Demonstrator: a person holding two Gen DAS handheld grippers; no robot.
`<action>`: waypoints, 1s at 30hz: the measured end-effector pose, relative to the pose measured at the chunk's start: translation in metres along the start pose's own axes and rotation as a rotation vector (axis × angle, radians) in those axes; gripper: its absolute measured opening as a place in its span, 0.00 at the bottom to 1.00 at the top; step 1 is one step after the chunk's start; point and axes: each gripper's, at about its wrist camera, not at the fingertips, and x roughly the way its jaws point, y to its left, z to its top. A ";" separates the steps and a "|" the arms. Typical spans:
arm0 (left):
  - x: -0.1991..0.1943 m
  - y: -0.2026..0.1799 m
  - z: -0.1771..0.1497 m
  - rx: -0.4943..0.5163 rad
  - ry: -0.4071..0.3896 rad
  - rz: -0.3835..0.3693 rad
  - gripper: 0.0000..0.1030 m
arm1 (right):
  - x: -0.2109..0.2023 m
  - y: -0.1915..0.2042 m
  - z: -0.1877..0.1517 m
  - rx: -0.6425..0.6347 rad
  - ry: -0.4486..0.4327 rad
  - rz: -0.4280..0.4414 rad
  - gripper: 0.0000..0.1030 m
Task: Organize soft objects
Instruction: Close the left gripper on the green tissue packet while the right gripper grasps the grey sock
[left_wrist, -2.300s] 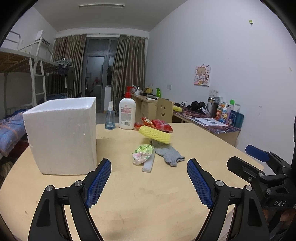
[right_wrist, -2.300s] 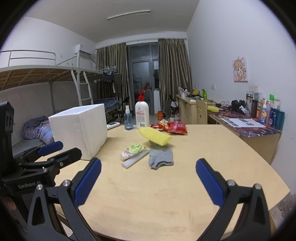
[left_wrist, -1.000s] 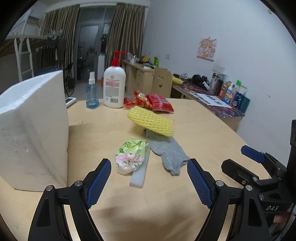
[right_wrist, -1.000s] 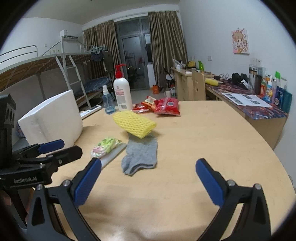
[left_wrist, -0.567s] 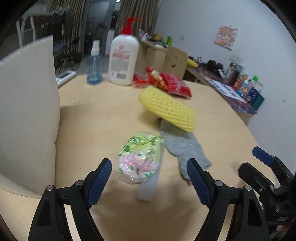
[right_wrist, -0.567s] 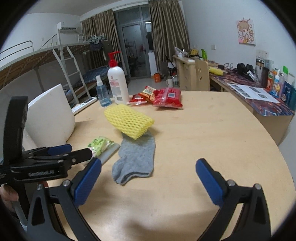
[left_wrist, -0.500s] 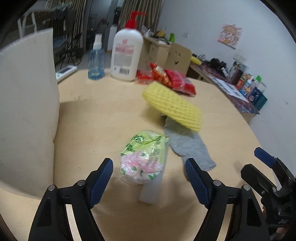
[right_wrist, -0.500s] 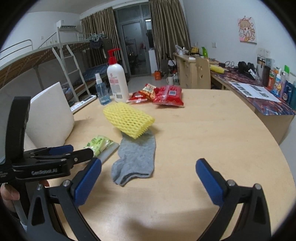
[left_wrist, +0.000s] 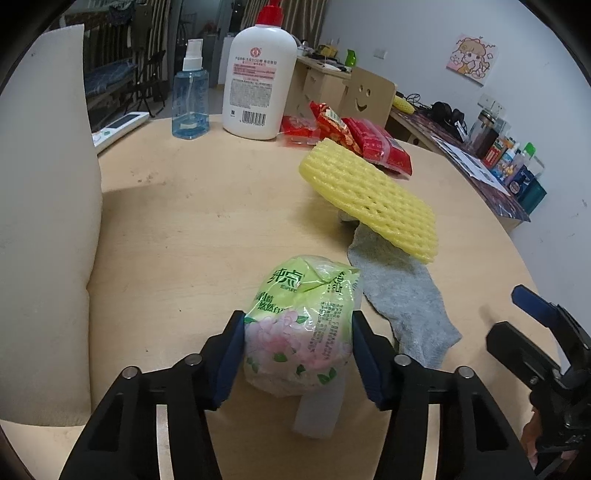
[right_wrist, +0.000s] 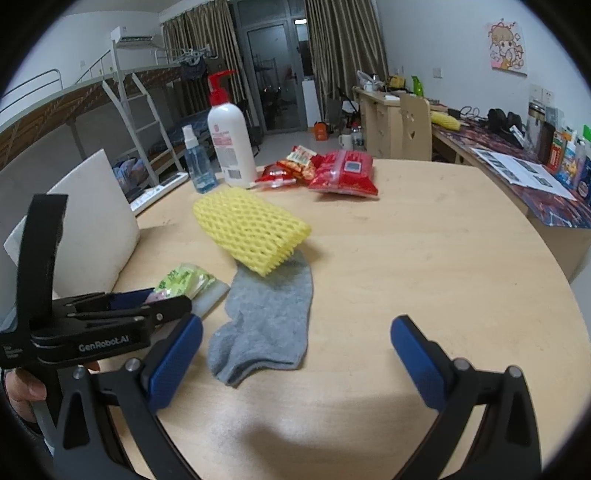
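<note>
Spreading under everything, the round wooden table (right_wrist: 424, 258) carries a white foam box (left_wrist: 44, 221) at its left side. Near the middle, a yellow foam fruit net (left_wrist: 369, 199) lies on a grey sock (left_wrist: 402, 295). Just left of the sock, a green tissue pack (left_wrist: 299, 332) lies on a white foam strip (left_wrist: 319, 410). The left gripper (left_wrist: 298, 354) is closing, its blue pads against both sides of the tissue pack. The right gripper (right_wrist: 295, 365) hovers wide open in front of the sock, gripping nothing.
</note>
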 end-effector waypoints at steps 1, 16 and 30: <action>0.001 0.001 0.000 -0.002 0.003 -0.005 0.53 | 0.002 0.000 0.001 -0.001 0.004 0.001 1.00; -0.005 0.001 0.000 0.021 -0.038 0.014 0.24 | 0.013 0.009 0.006 -0.045 0.043 -0.022 1.00; -0.026 0.003 0.000 0.033 -0.113 0.004 0.20 | 0.037 0.030 0.008 -0.145 0.118 -0.073 0.81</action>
